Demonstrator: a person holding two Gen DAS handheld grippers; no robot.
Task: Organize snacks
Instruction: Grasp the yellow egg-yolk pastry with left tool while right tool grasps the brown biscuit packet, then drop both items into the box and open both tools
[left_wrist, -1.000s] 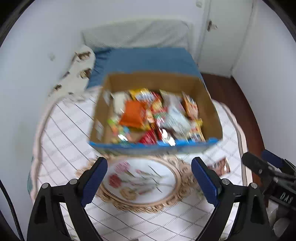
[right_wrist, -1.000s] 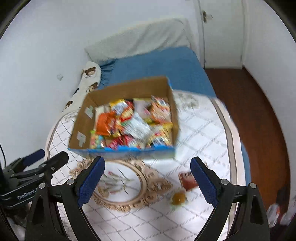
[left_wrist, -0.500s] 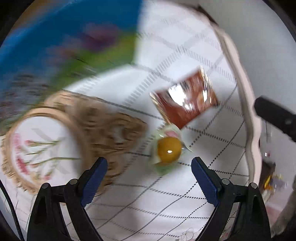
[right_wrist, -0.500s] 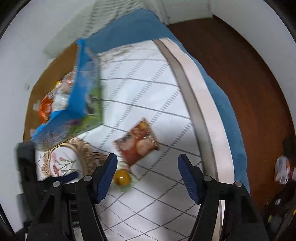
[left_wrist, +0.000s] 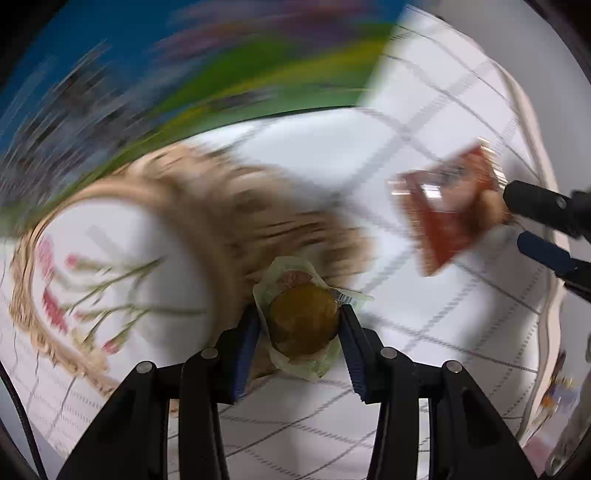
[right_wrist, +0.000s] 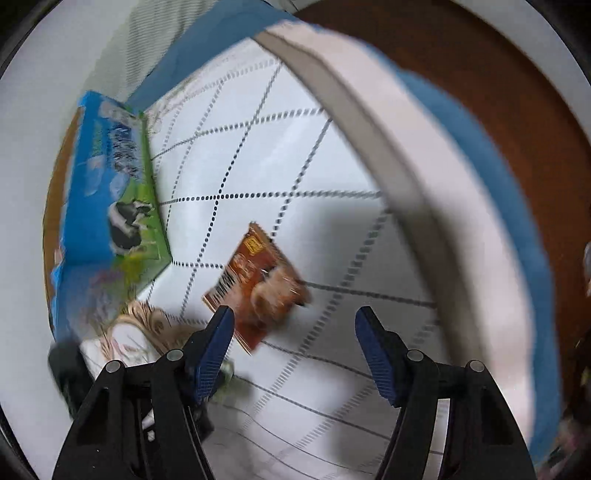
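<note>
A round yellow-brown snack in a clear greenish wrapper (left_wrist: 303, 325) lies on the white checked cloth, and my left gripper (left_wrist: 300, 314) points straight down, shut on it with a blue pad against each side. A red-brown snack packet (right_wrist: 258, 280) lies flat just ahead of my right gripper (right_wrist: 294, 314), near its left finger. No pad touches the packet, and the jaws stand partly apart. In the left wrist view the same packet (left_wrist: 447, 218) is at the right with the right gripper (left_wrist: 532, 229) beside it. The blue and green snack box (right_wrist: 107, 192) stands at the left.
The cloth has a tan ornate ring with flowers (left_wrist: 221, 206) beside the held snack. The table's rounded edge (right_wrist: 406, 166) curves along the right, with a blue cover and the brown wooden floor (right_wrist: 498, 92) beyond it. The box wall (left_wrist: 184, 74) is a blur at the top.
Both grippers have dropped from above the box to the cloth. The left one closed on the round snack. The right one narrowed and came close over the red packet.
</note>
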